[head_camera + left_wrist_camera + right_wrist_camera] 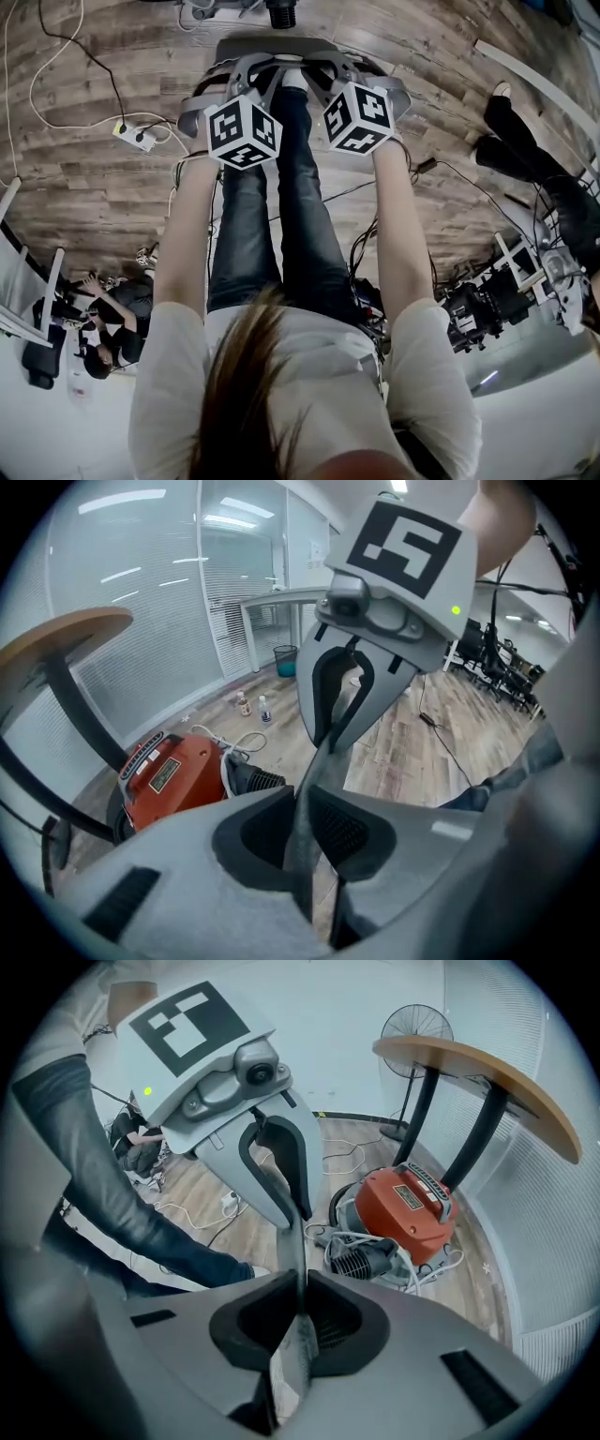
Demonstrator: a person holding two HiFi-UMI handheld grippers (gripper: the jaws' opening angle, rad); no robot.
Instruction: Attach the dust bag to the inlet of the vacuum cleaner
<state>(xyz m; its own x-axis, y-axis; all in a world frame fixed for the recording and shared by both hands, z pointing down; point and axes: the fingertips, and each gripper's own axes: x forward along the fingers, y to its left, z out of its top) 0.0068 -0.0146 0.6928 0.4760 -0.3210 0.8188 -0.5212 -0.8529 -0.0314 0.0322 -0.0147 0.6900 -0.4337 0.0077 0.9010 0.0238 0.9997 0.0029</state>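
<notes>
The dust bag (302,841) is a thin grey sheet that I see edge-on in both gripper views. My left gripper (302,803) is shut on one edge of it. My right gripper (298,1312) is shut on the opposite edge, so the bag (292,1269) spans from one to the other. Each view also shows the other gripper clamped further along the sheet: the right gripper (342,700) and the left gripper (277,1180). The orange vacuum cleaner (164,775) (408,1208) sits on the floor beyond the bag, with its black ribbed hose end (361,1262) towards me. In the head view only the marker cubes (242,131) (358,117) stand out.
A round wooden table (478,1072) (66,635) on black legs stands over the vacuum. A standing fan (415,1026) is behind it. Two small bottles (253,705) and a bin (286,660) stand by the glass wall. A power strip (136,136) and cables lie on the wood floor.
</notes>
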